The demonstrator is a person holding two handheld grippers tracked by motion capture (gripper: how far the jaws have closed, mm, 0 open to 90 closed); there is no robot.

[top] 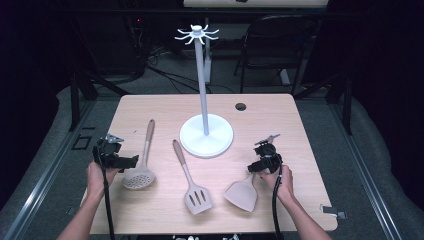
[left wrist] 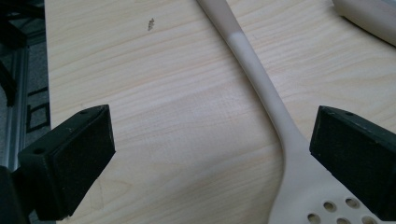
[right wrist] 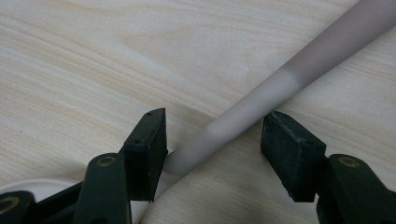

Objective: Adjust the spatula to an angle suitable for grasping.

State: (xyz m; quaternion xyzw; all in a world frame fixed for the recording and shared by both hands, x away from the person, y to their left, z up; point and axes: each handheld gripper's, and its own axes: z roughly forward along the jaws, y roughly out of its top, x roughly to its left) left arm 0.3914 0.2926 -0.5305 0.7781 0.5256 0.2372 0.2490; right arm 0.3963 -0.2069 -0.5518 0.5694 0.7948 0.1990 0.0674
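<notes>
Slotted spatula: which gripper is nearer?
Right. The right gripper is one utensil over, at the solid spatula; the left gripper sits beyond the skimmer from the slotted spatula.

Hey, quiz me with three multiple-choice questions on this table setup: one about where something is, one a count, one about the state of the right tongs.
1. Where is the white stand?
A. Middle of the table, toward the far edge
B. Near left corner
C. On the floor

2. How many kitchen tools lie on the table?
A. Two
B. Three
C. Five

3. How are the right tongs?
A. Shut on nothing
B. Clamped on the stand's pole
C. Open, with a handle between them

Answers:
1 A: the stand sits centrally on the table, beyond the tools.
2 B: a skimmer, a slotted turner and a spatula.
3 C: the right tongs straddle the spatula's handle, with a gap on one side.
</notes>
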